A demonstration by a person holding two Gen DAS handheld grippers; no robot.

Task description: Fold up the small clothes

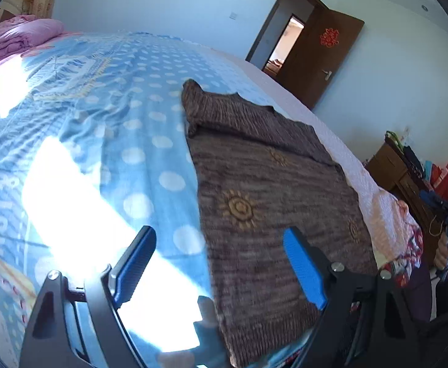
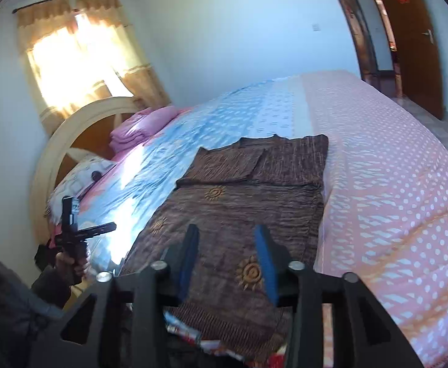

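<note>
On the bed (image 2: pixel 392 184), the brown sweater (image 2: pixel 239 214) lay flat with both sleeves folded across its chest, squared for the next fold. Left gripper (image 1: pixel 221 263) and right gripper (image 2: pixel 227 260) hovered over its hem, jaws spread, grasping nothing.

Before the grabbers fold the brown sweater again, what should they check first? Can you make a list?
1. Brown knitted sweater with sun patterns lies flat on the bed: ok.
2. Sleeves already folded across the upper part: ok.
3. Left gripper open, nothing between its blue fingers: ok.
4. Right gripper open, above the sweater's lower part: ok.
5. Sweater's ribbed bottom hem easy to reach: ok, it is nearest both grippers.
6. Hem hanging over the bed's edge: cannot tell, the gripper bodies hide it.
</note>
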